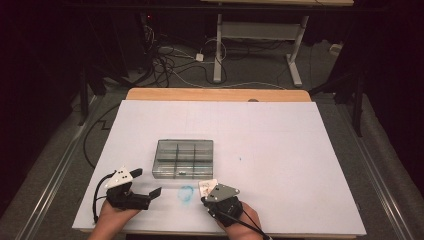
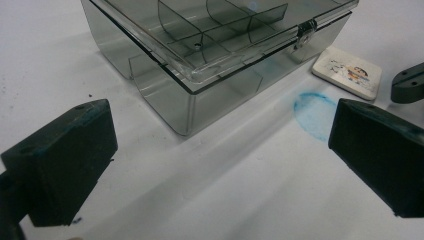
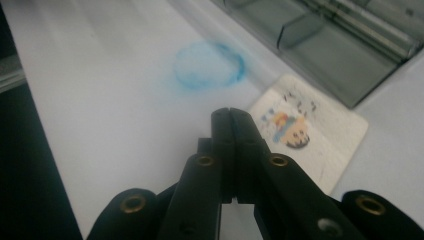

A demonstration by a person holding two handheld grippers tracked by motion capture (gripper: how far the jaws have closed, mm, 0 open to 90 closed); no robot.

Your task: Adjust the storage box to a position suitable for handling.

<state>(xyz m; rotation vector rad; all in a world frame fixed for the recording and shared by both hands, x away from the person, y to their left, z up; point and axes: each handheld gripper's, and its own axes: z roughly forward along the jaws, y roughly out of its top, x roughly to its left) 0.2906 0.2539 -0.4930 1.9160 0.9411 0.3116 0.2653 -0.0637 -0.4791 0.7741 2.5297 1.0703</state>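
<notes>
A smoky clear compartment box (image 1: 183,158) with its latched lid down sits on the white table top (image 1: 280,145). Just in front of it lies a small white square tile (image 1: 207,186) with a cartoon print. My left gripper (image 1: 146,182) rests at the near left, jaws wide open with nothing between them. It faces the box corner (image 2: 190,105) and the tile (image 2: 347,72). My right gripper (image 1: 203,199) is shut and empty. Its joined tips (image 3: 231,117) hover at the tile's (image 3: 310,135) near edge, pointing toward a blue ring stain (image 3: 210,65).
The blue ring stain (image 1: 186,194) marks the sheet between the two grippers. A wooden table edge (image 1: 215,94) shows at the back. Behind it are cables on the floor and a desk frame (image 1: 218,50). The sheet's right half (image 1: 300,170) is bare.
</notes>
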